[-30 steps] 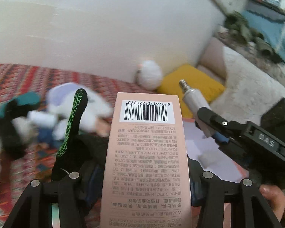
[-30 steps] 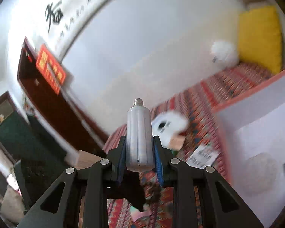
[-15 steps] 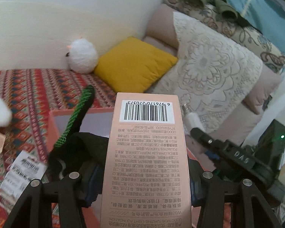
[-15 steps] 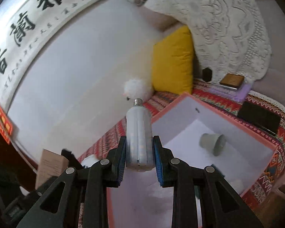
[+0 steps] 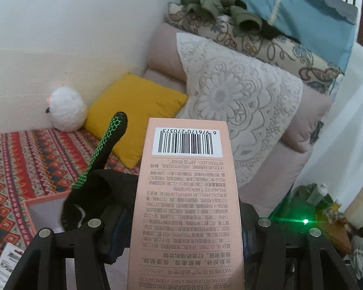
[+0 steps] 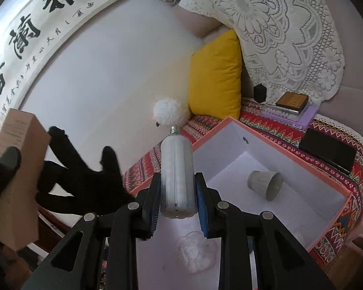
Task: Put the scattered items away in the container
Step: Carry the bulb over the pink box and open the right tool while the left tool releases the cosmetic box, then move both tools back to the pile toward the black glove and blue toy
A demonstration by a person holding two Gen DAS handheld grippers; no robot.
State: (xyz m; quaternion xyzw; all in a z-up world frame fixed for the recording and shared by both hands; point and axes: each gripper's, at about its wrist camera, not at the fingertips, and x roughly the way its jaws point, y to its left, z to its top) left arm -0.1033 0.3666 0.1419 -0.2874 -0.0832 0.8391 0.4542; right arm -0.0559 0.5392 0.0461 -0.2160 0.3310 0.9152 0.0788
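My right gripper [image 6: 177,199] is clamped on an LED corn bulb [image 6: 177,171], blue pads pressing both flanks of its frosted barrel near the base, screw cap pointing up toward frame centre. I judge it light but brittle and slick; the barrel is the right place to hold, never the metal cap, and the squeeze should stay gentle. It needs lowering, not dropping.

My left gripper [image 5: 181,227] is closed on a pink foundation carton [image 5: 185,207], standing tall in the middle of the left wrist view with its barcode at the top. A black glove with green mesh [image 5: 101,169] is caught between the carton and my left finger, one fingertip sticking up left of centre. The carton looks like thin card, light and easily crushed, so flat faces low down suit it; the glove is limp and may slip free first.

Below the bulb, filling the lower right of the right wrist view, sits the pink-rimmed box [image 6: 273,142], white inside, with a small ribbed cup [image 6: 266,183] lying on its side and a clear flower-shaped piece [image 6: 196,251] on the floor. In the left wrist view only a corner of the box shows at lower left. A yellow cushion [image 6: 215,77] and white pompom toy [image 6: 168,111] lie beyond.
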